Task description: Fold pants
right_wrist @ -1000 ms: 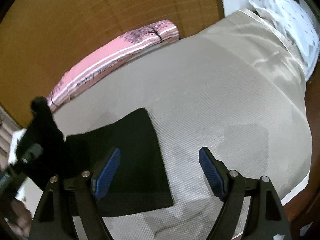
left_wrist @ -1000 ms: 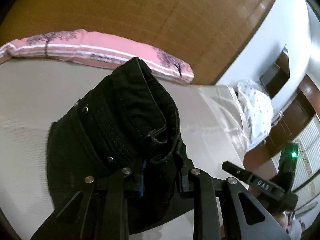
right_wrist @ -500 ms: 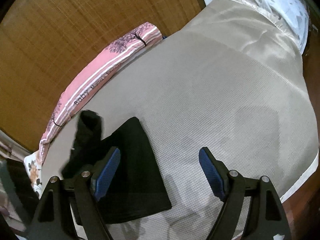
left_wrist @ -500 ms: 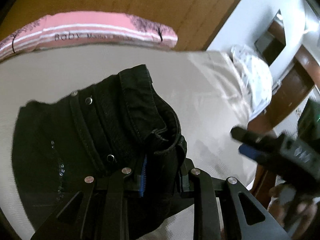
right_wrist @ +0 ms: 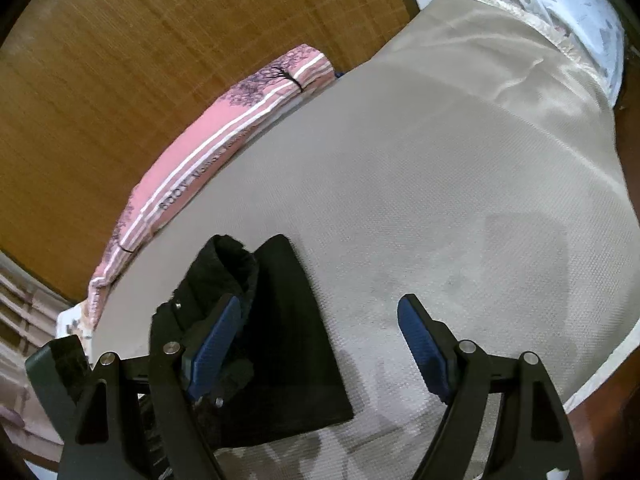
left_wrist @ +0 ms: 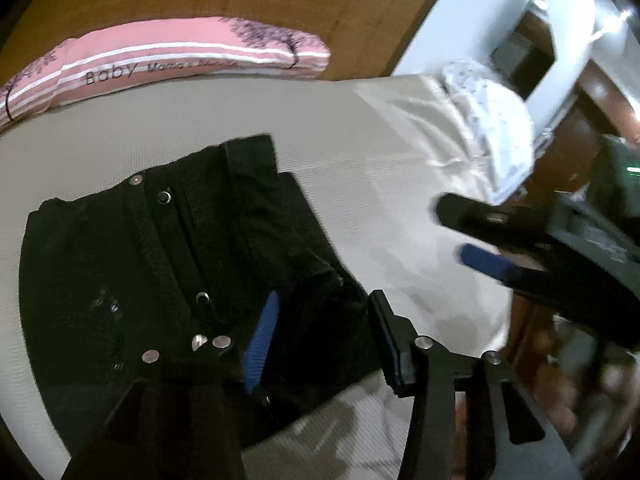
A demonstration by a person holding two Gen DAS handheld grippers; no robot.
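Folded black denim pants (left_wrist: 160, 264) lying flat on a beige woven mattress cover (left_wrist: 384, 184), waistband snaps and fly showing only in the left wrist view. Left gripper (left_wrist: 320, 344) just been opening, jaws now parted, a bunched fold of the waistband between the blue pads (left_wrist: 260, 340) yet no longer squeezed. Seen from there too: the right gripper (left_wrist: 492, 240) at the right edge, blurred, one blue pad and a black finger apart, hanging over the cover beside the pants.

From the right wrist view, the same pants (right_wrist: 288, 340) as a plain dark rectangle with one raised lump at its far left corner, snaps barely readable. Right gripper (right_wrist: 320, 344) spread wide, nothing between the pads, left finger over the cloth, right finger over bare cover. Left gripper's body half hidden behind that left finger, cut off by the frame edge.

Pink striped pillow with tree print (right_wrist: 224, 148) along the wooden headboard (right_wrist: 160, 40), lettering partly legible. White patterned bedding (left_wrist: 492, 120) bunched at the far corner, detail too soft to read. No containers in sight.
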